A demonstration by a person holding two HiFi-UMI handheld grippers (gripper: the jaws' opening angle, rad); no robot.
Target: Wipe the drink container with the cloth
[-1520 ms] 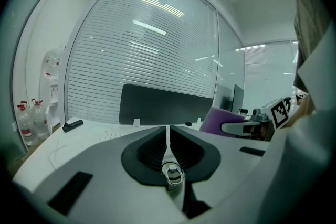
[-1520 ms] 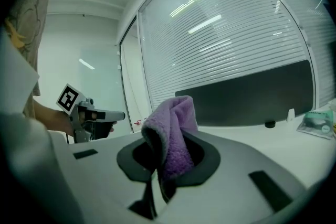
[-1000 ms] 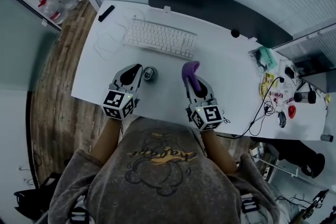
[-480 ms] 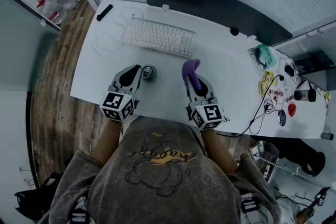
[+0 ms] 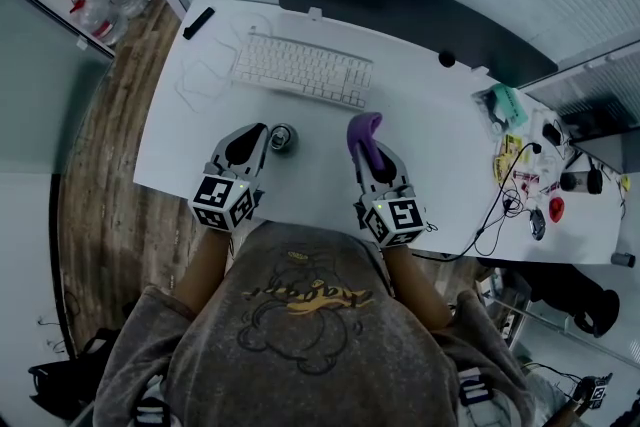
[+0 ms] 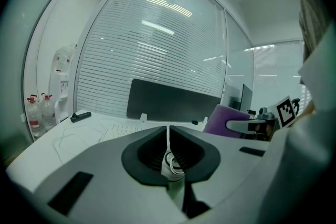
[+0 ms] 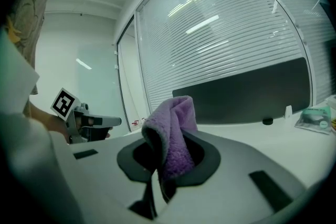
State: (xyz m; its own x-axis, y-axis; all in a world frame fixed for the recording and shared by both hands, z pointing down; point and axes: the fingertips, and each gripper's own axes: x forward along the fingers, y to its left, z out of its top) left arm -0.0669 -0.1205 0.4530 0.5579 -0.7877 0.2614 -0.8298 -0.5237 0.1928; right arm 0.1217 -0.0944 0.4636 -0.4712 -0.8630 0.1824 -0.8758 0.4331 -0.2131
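Setup only: right gripper (image 5: 366,155) jaws clamp cloth (image 5: 362,131); left gripper (image 5: 260,131) jaws pressed together, can (image 5: 283,138) just beside them on table (image 5: 430,115); cloth apart from can (wiping seemingly unstarted).

A white keyboard (image 5: 303,70) lies on the white desk (image 5: 430,135).

The cloth (image 5: 364,137) is purple, the desk (image 5: 430,120) and keyboard (image 5: 303,70) white, the floor (image 5: 100,175) brown wood-grain.
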